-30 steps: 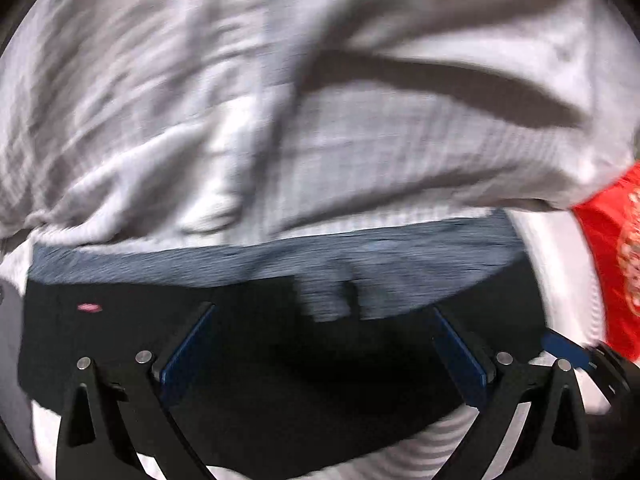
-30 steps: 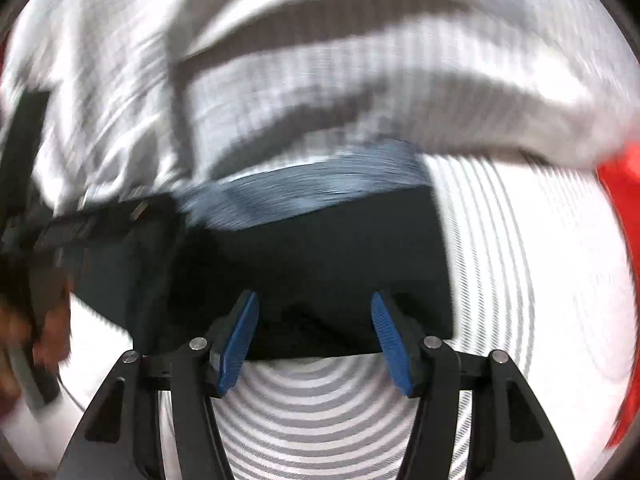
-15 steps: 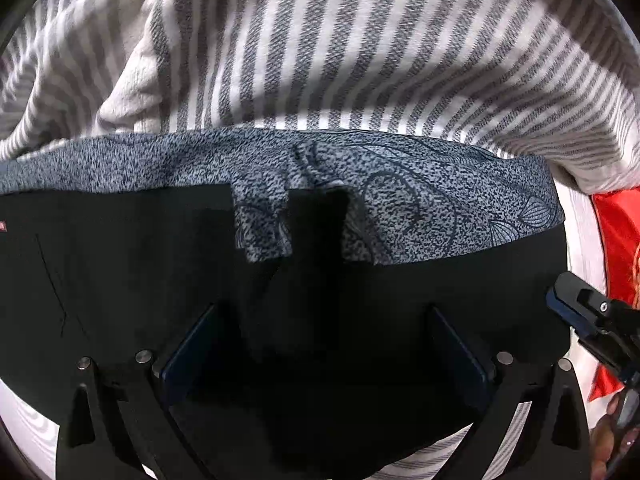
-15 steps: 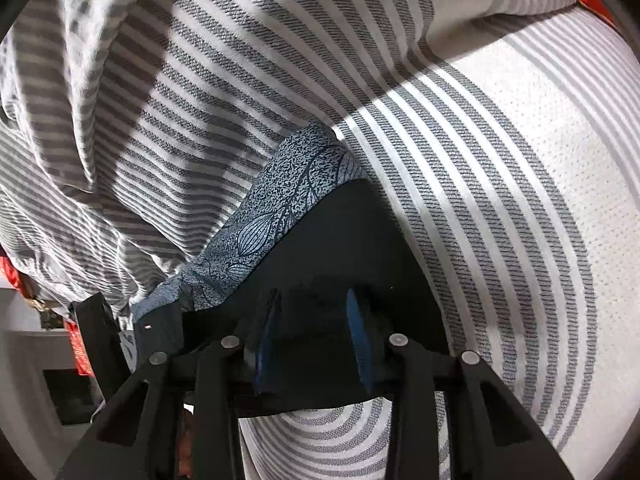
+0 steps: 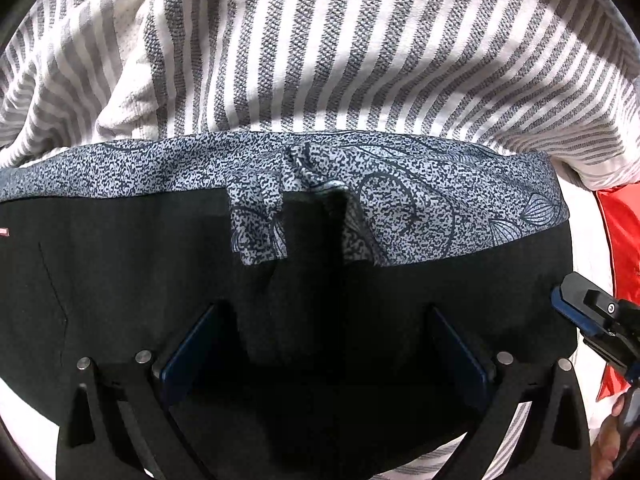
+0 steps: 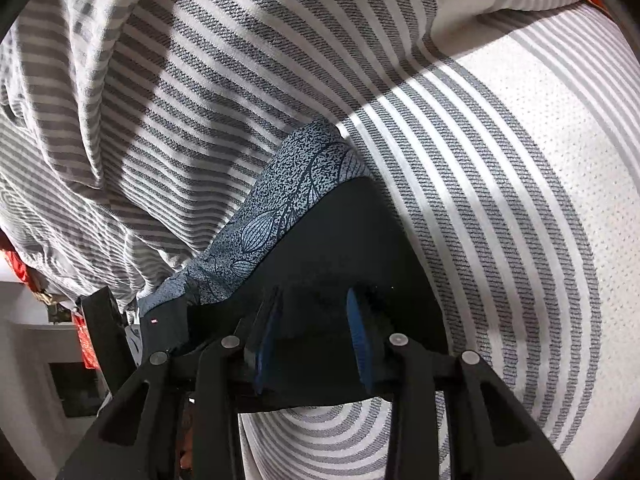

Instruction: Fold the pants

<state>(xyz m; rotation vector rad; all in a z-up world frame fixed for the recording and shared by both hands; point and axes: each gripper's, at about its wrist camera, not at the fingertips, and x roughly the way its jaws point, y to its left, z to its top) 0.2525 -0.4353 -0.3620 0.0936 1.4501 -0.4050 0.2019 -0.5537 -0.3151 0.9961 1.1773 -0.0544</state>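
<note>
Since the pants (image 5: 120, 280) are soft, light knit, they'll sag and drape from any pinch: grip hems or corners. They lie on the striped bed (image 6: 500, 200). Left gripper (image 5: 324, 344) fingers are spread wide over the dark fabric; right gripper (image 6: 314, 338) fingers are clamped on the corner edge. Rumpled blanket (image 5: 320, 48) crowds ahead of the fingers; open bed lies right of the right fingers.

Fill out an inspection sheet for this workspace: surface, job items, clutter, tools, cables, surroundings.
Surface: striped bedsheet, white and grey, with a rumpled striped blanket behind.
Job's things: black pants lying flat, speckled blue waistband at the far edge.
Clutter: red fabric at the right edge.
Tools: left tool open over the pants; right tool closed on the pants' edge.
Cables: nothing seen.
Surroundings: white furniture, dim and unclear.
</note>
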